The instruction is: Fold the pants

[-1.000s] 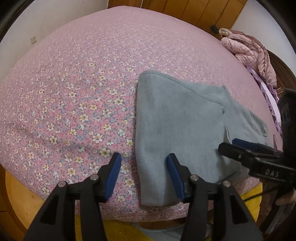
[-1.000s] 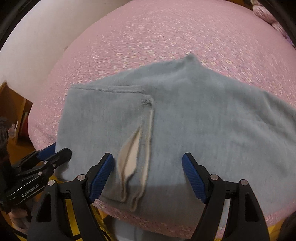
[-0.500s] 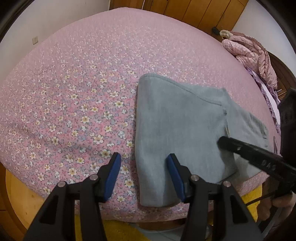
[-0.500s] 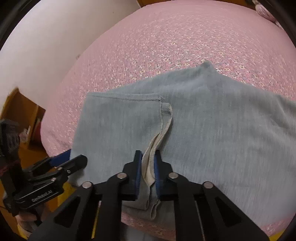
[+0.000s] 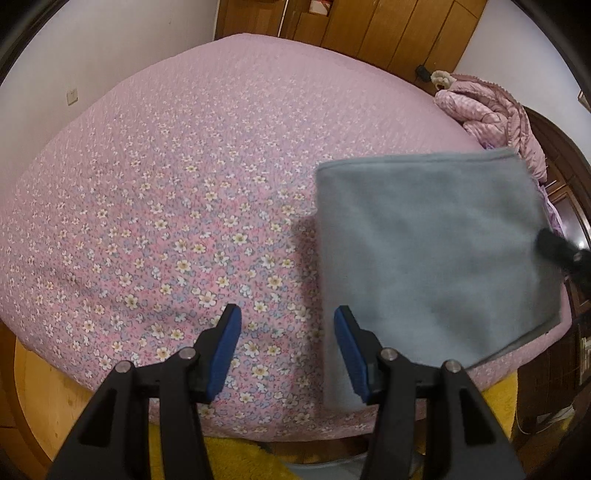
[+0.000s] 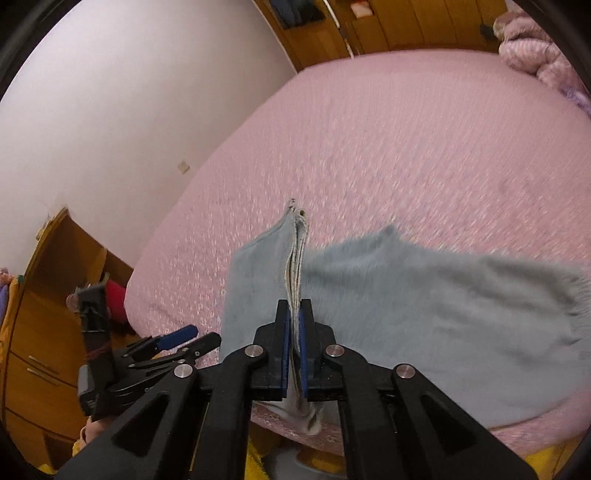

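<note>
The grey fleece pants (image 5: 424, 251) are folded into a rectangle, lifted and tilted over the near right of the pink floral bed (image 5: 184, 184). My right gripper (image 6: 293, 350) is shut on the pants' stacked edge (image 6: 295, 266) and holds it up; the rest of the cloth (image 6: 443, 314) drapes to the right onto the bed. My left gripper (image 5: 286, 347) is open and empty, just left of the pants' left edge, above the bedspread. It also shows in the right wrist view (image 6: 173, 343), low at the left.
A pink quilted blanket (image 5: 495, 114) is bunched at the bed's far right. Wooden wardrobe doors (image 5: 369, 26) stand behind the bed. A wooden cabinet (image 6: 48, 314) is at the bed's left. A yellow rug (image 5: 229, 458) lies below the bed's near edge.
My right gripper closed on the pants' edge and lifted it, raising and swinging the cloth. My left gripper stayed open and drew back to the left, off the pants.
</note>
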`<state>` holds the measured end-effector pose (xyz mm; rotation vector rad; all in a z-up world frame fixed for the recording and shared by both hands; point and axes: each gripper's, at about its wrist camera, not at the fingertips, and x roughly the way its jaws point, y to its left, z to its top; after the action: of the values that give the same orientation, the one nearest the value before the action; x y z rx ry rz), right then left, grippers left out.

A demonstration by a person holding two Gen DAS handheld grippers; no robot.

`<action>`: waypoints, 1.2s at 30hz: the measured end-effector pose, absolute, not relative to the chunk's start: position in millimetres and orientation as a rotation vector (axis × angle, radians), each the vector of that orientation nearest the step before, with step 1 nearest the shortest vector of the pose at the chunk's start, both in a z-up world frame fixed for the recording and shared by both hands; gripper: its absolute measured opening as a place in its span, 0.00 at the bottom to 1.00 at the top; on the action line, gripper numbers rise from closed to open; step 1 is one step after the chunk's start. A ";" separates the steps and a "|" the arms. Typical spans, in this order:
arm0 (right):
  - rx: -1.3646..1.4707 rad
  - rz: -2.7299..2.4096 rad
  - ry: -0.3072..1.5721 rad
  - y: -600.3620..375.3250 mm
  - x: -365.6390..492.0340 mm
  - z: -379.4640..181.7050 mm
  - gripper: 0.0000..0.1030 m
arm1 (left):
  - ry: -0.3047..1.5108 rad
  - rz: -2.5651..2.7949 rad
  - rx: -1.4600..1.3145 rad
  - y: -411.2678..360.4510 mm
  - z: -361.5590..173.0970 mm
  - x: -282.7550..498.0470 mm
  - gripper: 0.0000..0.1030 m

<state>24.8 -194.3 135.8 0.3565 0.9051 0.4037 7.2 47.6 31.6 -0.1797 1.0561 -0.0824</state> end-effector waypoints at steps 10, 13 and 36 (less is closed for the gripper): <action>0.371 0.254 0.821 -258.5 6.3 173.9 0.05 | 1.060 -0.121 -0.155 22.8 35.8 23.7 0.53; 0.362 0.197 0.823 -281.6 3.4 177.1 0.05 | 1.064 -0.136 -0.144 12.1 36.2 30.3 0.53; 0.431 -0.095 1.010 -403.9 14.6 77.0 0.05 | 1.092 -0.290 0.010 -99.7 30.8 68.2 0.53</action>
<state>14.6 -403.9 77.0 0.4313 1.0097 -0.0951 68.2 -99.7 30.8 0.0099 1.0919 -0.2903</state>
